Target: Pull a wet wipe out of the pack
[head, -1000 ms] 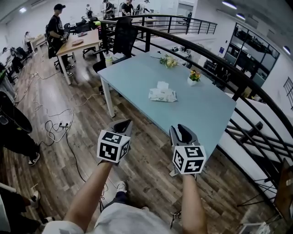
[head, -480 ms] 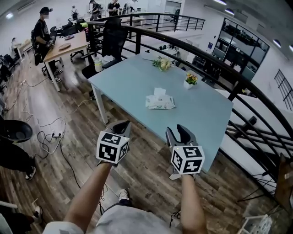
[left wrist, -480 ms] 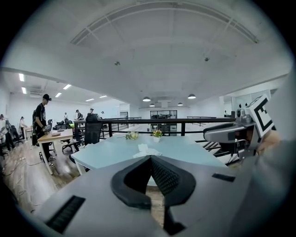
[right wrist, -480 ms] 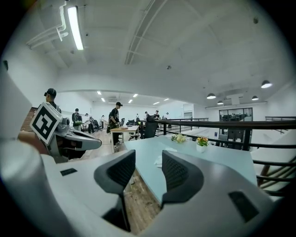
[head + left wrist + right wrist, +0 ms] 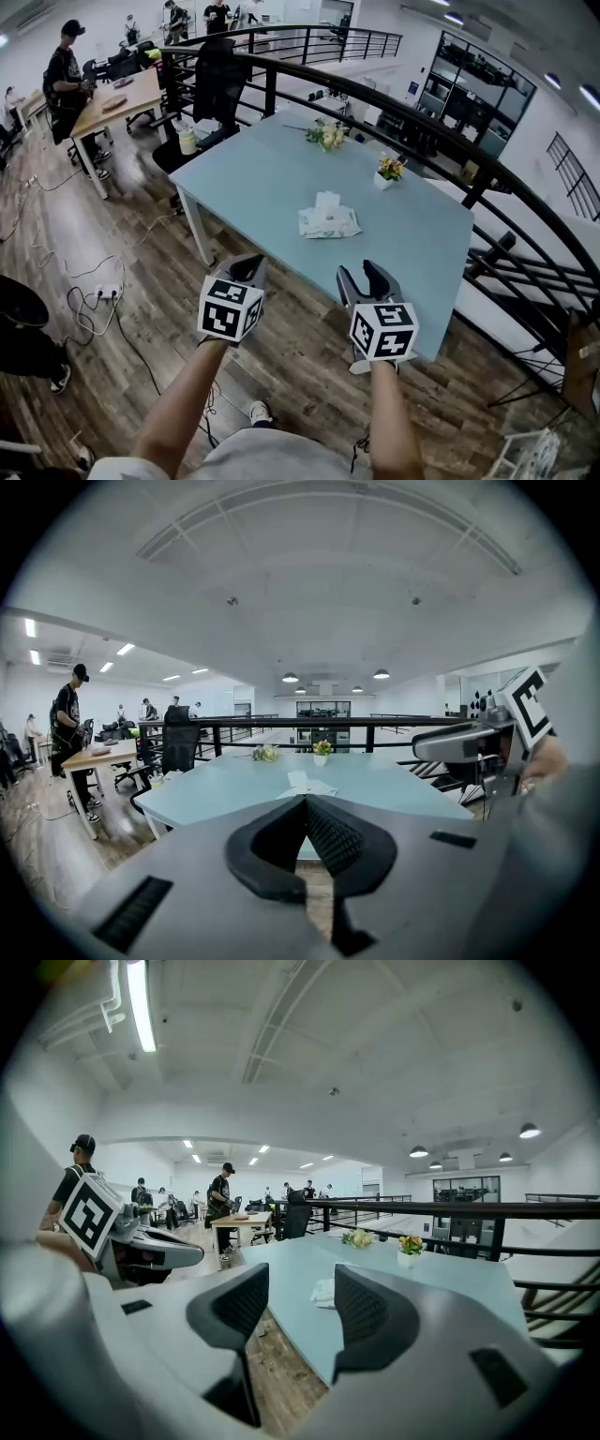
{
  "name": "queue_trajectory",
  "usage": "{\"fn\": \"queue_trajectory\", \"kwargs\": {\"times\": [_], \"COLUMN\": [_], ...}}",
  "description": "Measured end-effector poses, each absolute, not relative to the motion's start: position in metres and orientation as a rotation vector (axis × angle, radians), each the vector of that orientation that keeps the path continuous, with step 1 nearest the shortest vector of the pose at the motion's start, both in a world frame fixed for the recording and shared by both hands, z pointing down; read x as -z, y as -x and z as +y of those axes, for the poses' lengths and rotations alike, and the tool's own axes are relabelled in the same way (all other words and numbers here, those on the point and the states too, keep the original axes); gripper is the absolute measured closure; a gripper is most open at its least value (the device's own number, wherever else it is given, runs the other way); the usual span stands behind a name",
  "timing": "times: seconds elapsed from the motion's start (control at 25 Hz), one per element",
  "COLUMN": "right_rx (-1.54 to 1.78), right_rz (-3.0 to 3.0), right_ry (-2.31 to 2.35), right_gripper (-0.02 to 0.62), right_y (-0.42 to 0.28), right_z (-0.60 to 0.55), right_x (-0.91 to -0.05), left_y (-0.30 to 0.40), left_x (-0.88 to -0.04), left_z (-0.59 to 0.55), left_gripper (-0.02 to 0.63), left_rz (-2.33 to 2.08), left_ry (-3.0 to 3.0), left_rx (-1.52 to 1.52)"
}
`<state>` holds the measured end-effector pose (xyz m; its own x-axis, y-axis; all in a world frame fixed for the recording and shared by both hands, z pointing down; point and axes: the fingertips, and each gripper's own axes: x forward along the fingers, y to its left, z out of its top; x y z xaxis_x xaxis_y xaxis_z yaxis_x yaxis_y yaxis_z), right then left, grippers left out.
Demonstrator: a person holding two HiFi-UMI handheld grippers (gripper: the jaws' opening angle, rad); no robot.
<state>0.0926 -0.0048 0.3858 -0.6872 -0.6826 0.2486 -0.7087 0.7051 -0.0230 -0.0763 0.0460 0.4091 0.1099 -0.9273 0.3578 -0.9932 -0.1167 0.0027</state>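
Note:
The wet wipe pack (image 5: pixel 328 222) lies flat in the middle of the light blue table (image 5: pixel 253 178), with a white wipe (image 5: pixel 327 200) sticking up from its top. Both grippers hover over the wooden floor short of the table's near edge, well apart from the pack. My left gripper (image 5: pixel 248 266) is shut, its pads meeting with nothing between them (image 5: pixel 305 803); the pack (image 5: pixel 307 784) shows just above its tips. My right gripper (image 5: pixel 365 277) has its jaws opening, with only air between them (image 5: pixel 302 1299), and the pack (image 5: pixel 325 1290) lies far off in the gap.
A small flower pot (image 5: pixel 388 170) and a bunch of flowers (image 5: pixel 326 134) stand at the table's far side. A black railing (image 5: pixel 450 141) runs behind it. An office chair (image 5: pixel 217 80), a bottle (image 5: pixel 187 141) and floor cables (image 5: pixel 98 281) are to the left.
The person has walked forward, so the table and pack sit nearer both grippers. The right gripper's jaws have spread apart; the left stays shut.

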Motion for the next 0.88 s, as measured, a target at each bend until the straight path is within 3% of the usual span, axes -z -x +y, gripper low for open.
{"fn": "queue_trajectory", "kwargs": {"times": [0.88], "right_rx": [-0.169], "right_rz": [-2.602], "right_ry": [-1.232], "right_gripper": [0.39], "right_y": [-0.051], "right_z": [-0.026], "right_x": [-0.39], "left_y": [0.116], "left_x": [-0.417], "left_z": [0.007], "left_gripper": [0.612], "left_rz": [-1.81], "left_ry": [-2.248], "left_rx": [-0.416]}}
